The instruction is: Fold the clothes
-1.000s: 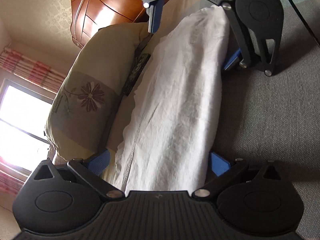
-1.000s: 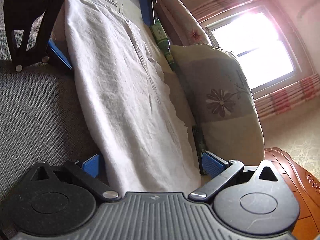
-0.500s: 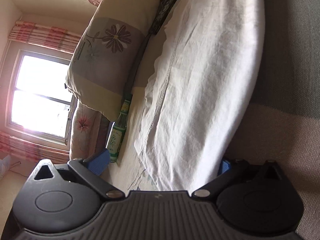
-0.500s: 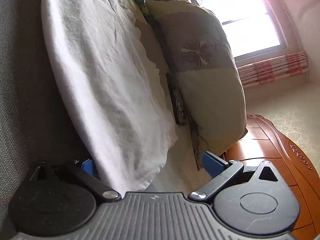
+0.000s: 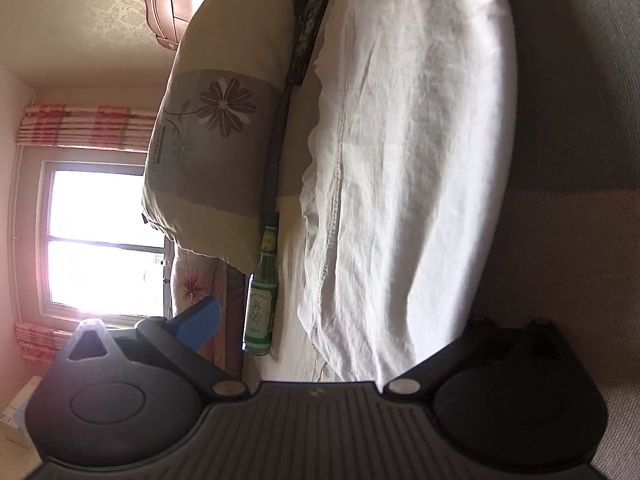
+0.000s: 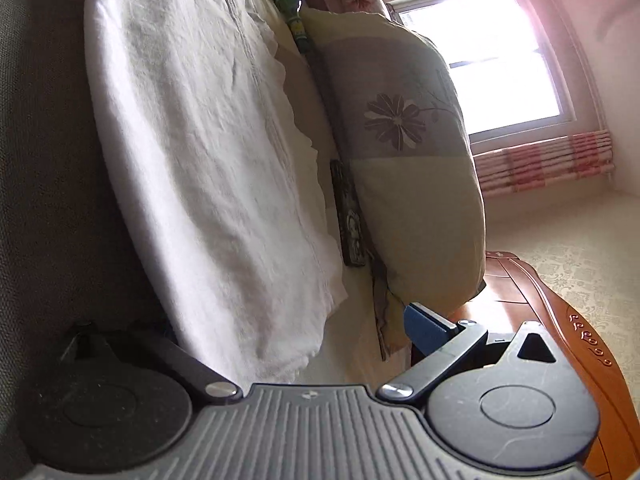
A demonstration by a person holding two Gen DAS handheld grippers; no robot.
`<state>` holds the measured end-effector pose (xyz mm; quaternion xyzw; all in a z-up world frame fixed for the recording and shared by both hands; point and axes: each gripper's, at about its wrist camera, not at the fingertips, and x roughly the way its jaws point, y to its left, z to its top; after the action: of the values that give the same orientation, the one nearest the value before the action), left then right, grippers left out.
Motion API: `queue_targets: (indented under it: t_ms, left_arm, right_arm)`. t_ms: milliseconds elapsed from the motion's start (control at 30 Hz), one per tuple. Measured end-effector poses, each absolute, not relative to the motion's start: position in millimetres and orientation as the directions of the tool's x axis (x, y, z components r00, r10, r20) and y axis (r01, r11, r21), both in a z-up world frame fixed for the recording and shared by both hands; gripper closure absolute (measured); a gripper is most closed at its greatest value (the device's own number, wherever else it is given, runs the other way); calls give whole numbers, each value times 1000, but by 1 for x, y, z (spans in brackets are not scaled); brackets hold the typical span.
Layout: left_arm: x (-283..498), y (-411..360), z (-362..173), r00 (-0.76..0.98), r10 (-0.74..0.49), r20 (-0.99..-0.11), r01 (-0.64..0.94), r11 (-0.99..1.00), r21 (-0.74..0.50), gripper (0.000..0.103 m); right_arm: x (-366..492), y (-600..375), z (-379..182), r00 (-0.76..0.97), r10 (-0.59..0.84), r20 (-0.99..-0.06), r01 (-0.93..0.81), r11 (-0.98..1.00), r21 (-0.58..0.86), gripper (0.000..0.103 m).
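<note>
Left claw (image 5: pixel 328 330): seen from the left wrist view, it stands spread wide. One blue finger (image 5: pixel 199 323) shows near the window side; the other is lost in shadow under the edge of the cloth. Nothing is pinched between them.
Garment, left view: the white garment (image 5: pixel 404 168) lies as a long doubled strip on the grey bed cover (image 5: pixel 572 120), one side rounded like a fold, the other showing a stitched hem and loose layered edges.
Risk, left view: my guess is that a grab here could catch only the top layer, since the edges near the hem are not lined up, and the fold would then slide apart.
Neighbours, left view: a green glass bottle (image 5: pixel 261 296) lies just beside the hem, and a dark flat case (image 5: pixel 306 42) sits against the pillow (image 5: pixel 224 152). A sideways sweep could knock the bottle or drag it along with the cloth.
Right claw (image 6: pixel 288 332): in the right wrist view it is also splayed apart, gripping nothing. Its blue finger (image 6: pixel 426 326) points at the pillow corner; the other sits dark beside the garment's end.
Garment, right view: the same strip runs away from the camera, creased and soft, its near end bunched and a little ragged.
Risk, right view: thin limp cloth sags when lifted from one end only, so uneven lifting would likely skew the next fold.
</note>
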<state>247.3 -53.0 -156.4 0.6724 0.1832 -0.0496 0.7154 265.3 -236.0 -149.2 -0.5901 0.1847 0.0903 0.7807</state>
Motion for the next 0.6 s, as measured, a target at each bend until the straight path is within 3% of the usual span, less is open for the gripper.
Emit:
queue_targets:
  t_ms: [33,133,200,233,400,433,500,533,600]
  left_arm:
    - [248,-50,-157,928,185,-325,315,78,946,4]
    - [245,-56,-168,934,167,-316,321,-3,947,25]
    - [245,-59,-174,929,168,-331,338,-16,941,46]
    - [244,-61,-177,926,169,-336,344,-20,939,51]
    - [237,-60,-189,929,175,-326,329,12,944,88]
    - [236,-60,-190,927,178,-331,334,14,943,92]
    - [235,-61,-192,922,185,-340,343,17,939,95]
    - [236,-62,-192,920,189,-343,346,15,938,95]
    - [237,-63,-192,917,197,-348,353,12,936,96]
  right_arm:
    - [265,-232,-152,919,-75,-386,-355,262,-897,0]
    - [259,-219,-162,938,-52,-343,-332,152,-931,1]
    - [253,-210,-170,943,-26,-331,-329,51,-943,10]
    - [252,-208,-173,941,-12,-337,-337,25,-941,12]
    - [244,-213,-180,918,27,-395,-396,59,-916,55]
    - [243,-214,-183,916,31,-400,-401,63,-914,60]
    - [240,-212,-188,910,33,-413,-414,60,-908,85]
    - [240,-211,-190,910,31,-413,-414,65,-908,92]
    - [241,-210,-194,909,26,-415,-416,80,-906,94]
